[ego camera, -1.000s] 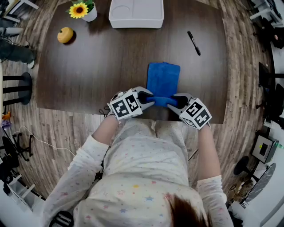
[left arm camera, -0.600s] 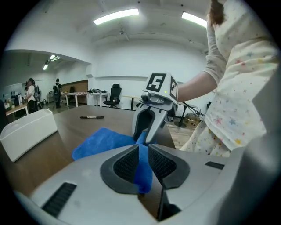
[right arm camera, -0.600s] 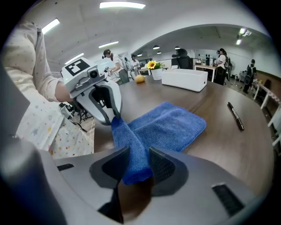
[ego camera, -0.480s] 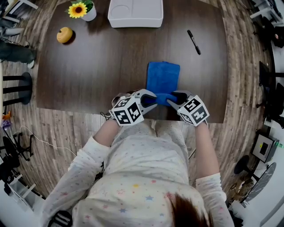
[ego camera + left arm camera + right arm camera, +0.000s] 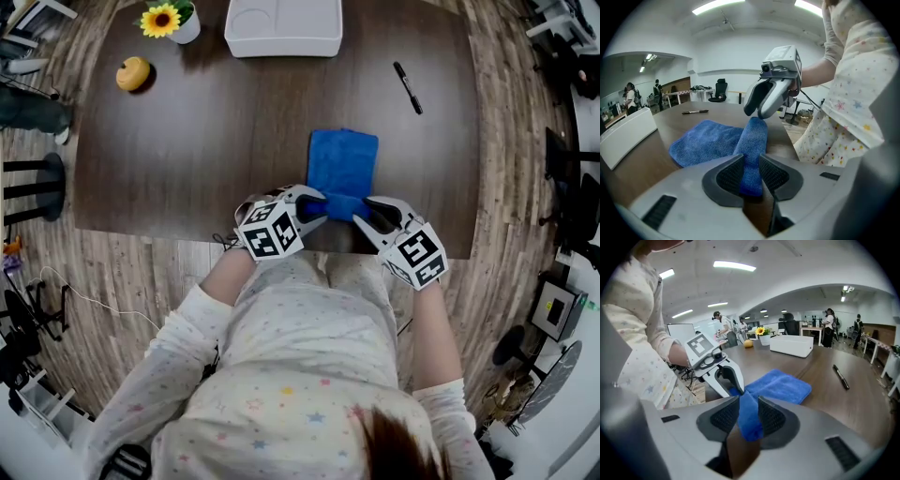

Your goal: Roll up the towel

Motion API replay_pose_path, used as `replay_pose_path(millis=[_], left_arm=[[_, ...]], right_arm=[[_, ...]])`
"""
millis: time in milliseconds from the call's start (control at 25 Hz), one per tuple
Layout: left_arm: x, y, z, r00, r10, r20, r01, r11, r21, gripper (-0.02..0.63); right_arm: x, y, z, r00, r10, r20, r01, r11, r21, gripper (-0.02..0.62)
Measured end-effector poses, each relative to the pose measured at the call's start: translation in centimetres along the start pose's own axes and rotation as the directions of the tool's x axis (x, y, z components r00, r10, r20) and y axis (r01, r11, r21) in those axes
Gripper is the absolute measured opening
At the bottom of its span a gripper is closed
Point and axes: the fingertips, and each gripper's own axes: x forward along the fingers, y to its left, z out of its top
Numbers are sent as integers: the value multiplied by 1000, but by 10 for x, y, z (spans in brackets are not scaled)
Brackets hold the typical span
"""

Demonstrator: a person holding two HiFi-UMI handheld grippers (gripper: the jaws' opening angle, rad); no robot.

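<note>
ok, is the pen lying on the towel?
No, in the head view the pen lies on the bare table, apart from the blue towel and off to its upper right.

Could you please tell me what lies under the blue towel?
The towel lies on the dark wooden table, which shows beside it. Whether anything small sits beneath the cloth cannot be seen, since it is covered.

The towel [image 5: 343, 161] is blue, the table [image 5: 216, 141] dark brown (wood-grained).

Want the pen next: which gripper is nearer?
Right: the right gripper holds the towel in line with the pen; the left gripper, jaws just opening on it, is farther left.
</note>
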Motion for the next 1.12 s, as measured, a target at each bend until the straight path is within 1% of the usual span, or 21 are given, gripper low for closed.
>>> replay_pose_path(millis=[40, 80, 120, 200, 240, 360, 480, 560, 640, 720, 800, 880, 960, 1000, 1040, 1120], left_arm=[[-1, 0, 0, 1000, 0, 1, 0, 1000, -2, 83], [-1, 0, 1, 1000, 1, 2, -1, 1000, -1, 84], [-2, -1, 2, 1000, 0, 4, 0, 1000, 3, 88], [-4, -3, 3, 1000, -5, 7, 5, 1000, 22, 110], [-5, -4, 3, 1000, -10, 6, 10, 999, 37, 133], [-5, -5, -4, 1000, -20, -12, 21, 997, 76, 162], [0, 0, -9, 999, -9, -37, 13, 995, 98, 172], [3, 5, -9, 998, 13, -57, -7, 993, 118, 170], [3, 8, -8, 998, 25, -58, -18, 993, 118, 155], [-1, 5, -6, 999, 3, -40, 1, 996, 94, 117], [-6, -5, -6, 999, -42, -27, 43, 996, 73, 96], [-9, -23, -7, 994, -107, -27, 109, 992, 58, 91], [-12, -41, -8, 982, -185, -22, 186, 982, 28, 91], [-13, -47, -7, 976, -215, -15, 215, 976, 9, 91], [-15, -49, -5, 973, -231, -9, 231, 973, -4, 91], [-18, -46, -1, 974, -225, -9, 225, 974, 4, 98]], right_arm=[[1, 6, -2, 1000, 9, -13, -9, 1000, -30, 124], [4, 8, -8, 999, 5, -45, -8, 998, -68, 134], [8, 9, -17, 996, -11, -89, 1, 994, -113, 163], [16, 5, -35, 987, -52, -155, 22, 981, -193, 189], [19, 4, -39, 984, -64, -166, 27, 976, -218, 199], [26, 1, -43, 979, -79, -189, 27, 963, -267, 226], [33, -4, -45, 968, -111, -227, 30, 942, -335, 239], [36, -9, -44, 961, -136, -240, 41, 931, -363, 225], [35, -10, -42, 962, -136, -238, 42, 932, -361, 202], [31, -5, -41, 965, -118, -233, 30, 936, -351, 179], [25, 5, -45, 967, -85, -241, -2, 940, -340, 167], [20, 20, -52, 964, -37, -263, -51, 946, -319, 166], [15, 34, -61, 958, 25, -287, -106, 957, -271, 166], [12, 38, -64, 955, 57, -291, -128, 965, -230, 168], [10, 39, -64, 955, 82, -286, -139, 973, -184, 172], [7, 36, -59, 960, 101, -261, -135, 984, -114, 181]])
